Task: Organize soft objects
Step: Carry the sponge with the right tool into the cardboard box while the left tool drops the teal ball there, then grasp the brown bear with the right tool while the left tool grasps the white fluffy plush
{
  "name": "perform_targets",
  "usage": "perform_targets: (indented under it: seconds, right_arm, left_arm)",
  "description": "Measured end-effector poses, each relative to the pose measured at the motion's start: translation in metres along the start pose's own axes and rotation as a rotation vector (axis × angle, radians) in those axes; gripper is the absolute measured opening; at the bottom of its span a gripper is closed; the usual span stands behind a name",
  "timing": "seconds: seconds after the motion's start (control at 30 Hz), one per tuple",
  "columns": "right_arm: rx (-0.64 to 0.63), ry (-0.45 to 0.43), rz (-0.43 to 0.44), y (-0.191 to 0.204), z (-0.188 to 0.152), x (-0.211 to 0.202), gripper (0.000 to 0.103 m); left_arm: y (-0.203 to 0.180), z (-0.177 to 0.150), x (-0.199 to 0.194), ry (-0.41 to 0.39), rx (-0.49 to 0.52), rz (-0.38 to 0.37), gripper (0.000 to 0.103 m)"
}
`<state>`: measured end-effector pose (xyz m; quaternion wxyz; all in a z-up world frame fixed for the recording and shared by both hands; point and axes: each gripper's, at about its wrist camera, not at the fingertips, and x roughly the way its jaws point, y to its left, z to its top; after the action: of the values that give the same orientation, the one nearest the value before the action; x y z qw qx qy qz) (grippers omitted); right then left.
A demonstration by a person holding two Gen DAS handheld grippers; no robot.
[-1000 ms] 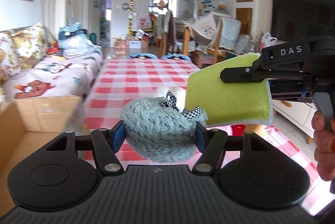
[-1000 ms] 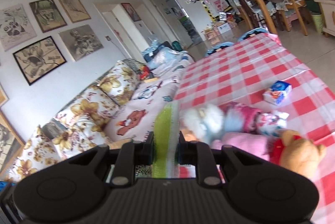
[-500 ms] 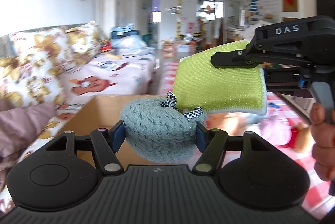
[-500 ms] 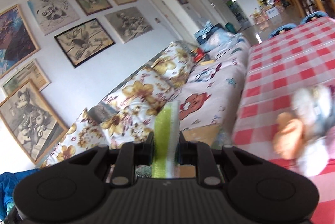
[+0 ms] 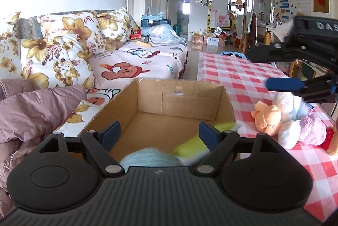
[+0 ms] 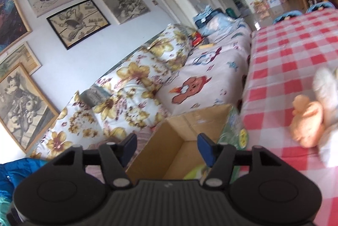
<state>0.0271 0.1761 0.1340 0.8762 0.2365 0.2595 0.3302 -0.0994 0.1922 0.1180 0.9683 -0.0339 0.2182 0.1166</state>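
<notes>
Both jaws opening, nothing between them

One cardboard box (image 5: 179, 99). Inside it: one blue knitted item (image 5: 151, 157), one yellow-green sponge cloth (image 5: 190, 146), both blurred. One pile of plush toys (image 5: 291, 120) on counter (image 5: 243, 80); exact toy count unclear. Two grippers: left (image 5: 160, 131), right (image 6: 166, 146).

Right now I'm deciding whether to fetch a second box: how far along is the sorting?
Done: the teal knitted piece and green cloth are in the cardboard box, blurred as if just dropped. In hand: nothing; the left gripper and right gripper are opening, jaws empty. Left: the plush toys on the checked table. The box shows plenty of bare floor.
</notes>
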Motion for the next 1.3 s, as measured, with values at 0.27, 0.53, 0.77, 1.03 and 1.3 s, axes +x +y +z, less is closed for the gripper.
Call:
perform_targets:
  seconds: [0.27, 0.53, 0.77, 1.03, 1.3]
  right_arm:
    - [-0.048, -0.099, -0.166, -0.030, 0.010, -0.043, 0.077]
    - [-0.028, -0.160, -0.278, -0.063, 0.016, -0.083, 0.077]
    - [-0.016, -0.205, -0.346, -0.086, 0.018, -0.111, 0.078]
    - [-0.027, -0.241, -0.411, -0.107, 0.015, -0.140, 0.083]
    - [-0.007, -0.266, -0.475, -0.138, 0.013, -0.169, 0.085]
  left_arm:
    - [-0.020, 0.002, -0.007, -0.016, 0.010, -0.010, 0.103]
    - [-0.044, 0.001, -0.006, -0.013, 0.053, -0.050, 0.103]
    - [-0.060, -0.002, -0.006, -0.009, 0.099, -0.082, 0.103]
    - [-0.082, -0.004, -0.012, -0.007, 0.146, -0.129, 0.103]
    - [-0.097, -0.011, -0.015, -0.003, 0.193, -0.189, 0.103]
